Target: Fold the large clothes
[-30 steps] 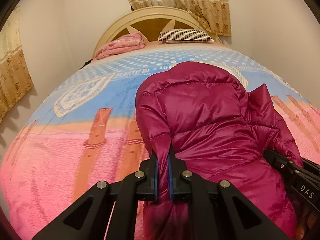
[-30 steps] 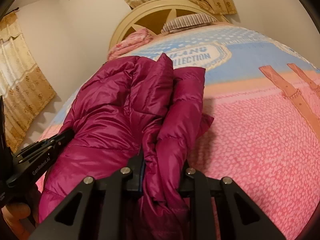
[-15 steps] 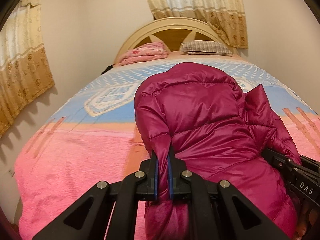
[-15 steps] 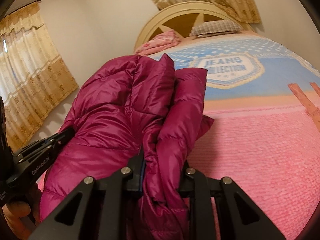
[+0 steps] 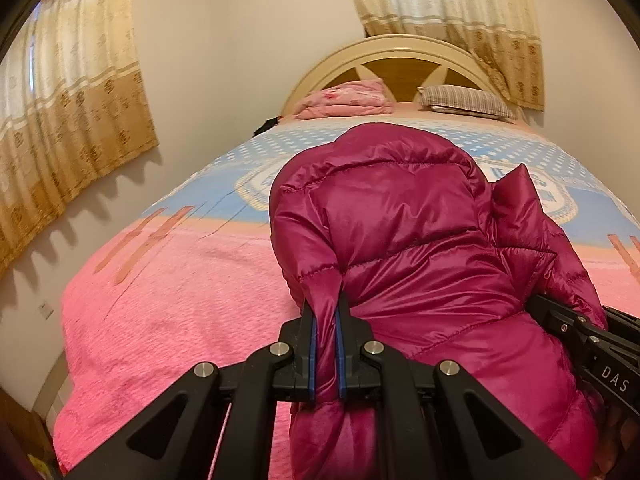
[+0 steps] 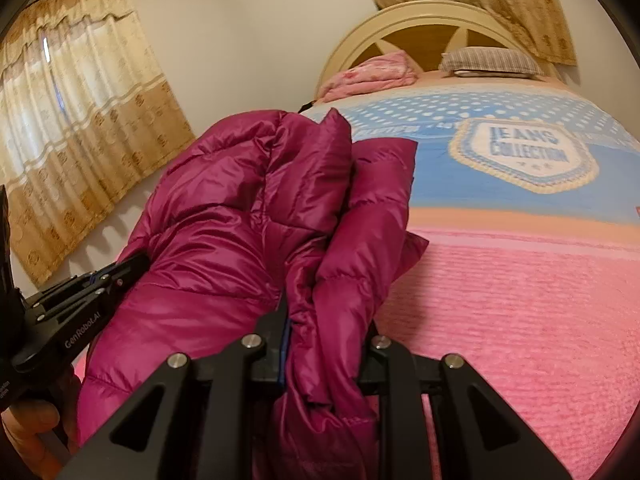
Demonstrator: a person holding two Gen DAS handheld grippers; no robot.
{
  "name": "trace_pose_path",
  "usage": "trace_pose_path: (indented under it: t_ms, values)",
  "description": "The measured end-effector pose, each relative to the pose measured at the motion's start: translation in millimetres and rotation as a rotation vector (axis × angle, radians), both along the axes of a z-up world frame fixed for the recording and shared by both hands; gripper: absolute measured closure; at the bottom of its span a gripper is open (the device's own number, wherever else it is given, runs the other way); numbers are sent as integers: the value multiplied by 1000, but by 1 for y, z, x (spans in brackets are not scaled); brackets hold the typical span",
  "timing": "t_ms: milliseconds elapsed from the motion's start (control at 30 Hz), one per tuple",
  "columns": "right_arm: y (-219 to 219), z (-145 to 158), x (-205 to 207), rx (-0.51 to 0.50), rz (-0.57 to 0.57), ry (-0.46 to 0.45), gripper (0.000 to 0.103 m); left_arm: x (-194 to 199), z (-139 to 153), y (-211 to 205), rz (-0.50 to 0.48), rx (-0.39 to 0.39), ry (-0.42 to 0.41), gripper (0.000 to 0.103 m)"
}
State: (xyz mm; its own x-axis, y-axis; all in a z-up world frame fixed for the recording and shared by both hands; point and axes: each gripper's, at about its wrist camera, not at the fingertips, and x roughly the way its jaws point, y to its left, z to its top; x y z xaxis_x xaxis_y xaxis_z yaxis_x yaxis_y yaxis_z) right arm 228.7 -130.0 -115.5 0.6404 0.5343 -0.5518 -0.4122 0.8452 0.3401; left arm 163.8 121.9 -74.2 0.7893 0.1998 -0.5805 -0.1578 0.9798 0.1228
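A magenta puffer jacket [image 5: 420, 264] hangs bunched between both grippers above the bed. My left gripper [image 5: 325, 344] is shut on a fold of the jacket's left edge. My right gripper [image 6: 324, 344] is shut on a thick bundle of the jacket [image 6: 248, 216] at its right edge, and the fabric hides its right finger. The right gripper shows at the right edge of the left wrist view [image 5: 592, 340]. The left gripper shows at the left of the right wrist view [image 6: 80, 300].
The bed [image 5: 172, 304] has a pink and blue cover with a "JEANS COLLECTION" badge [image 6: 528, 152]. A folded pink blanket [image 5: 348, 100] and a striped pillow [image 5: 468, 102] lie by the headboard [image 5: 400, 64]. Curtains [image 5: 68, 112] hang on the left wall.
Both grippers have lifted and tilted up with the jacket still held. The bed sits lower in both views, and more wall and curtain show.
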Motion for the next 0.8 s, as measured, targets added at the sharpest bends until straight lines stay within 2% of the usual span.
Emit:
trace_pose_path:
  t_ms: [367, 800]
  values:
    - [50, -6, 1, -40, 95, 8, 80, -16, -11, 52, 88, -8, 11, 96]
    - [75, -20, 4, -76, 141, 38, 80, -21, -32, 71, 132, -11, 38, 96]
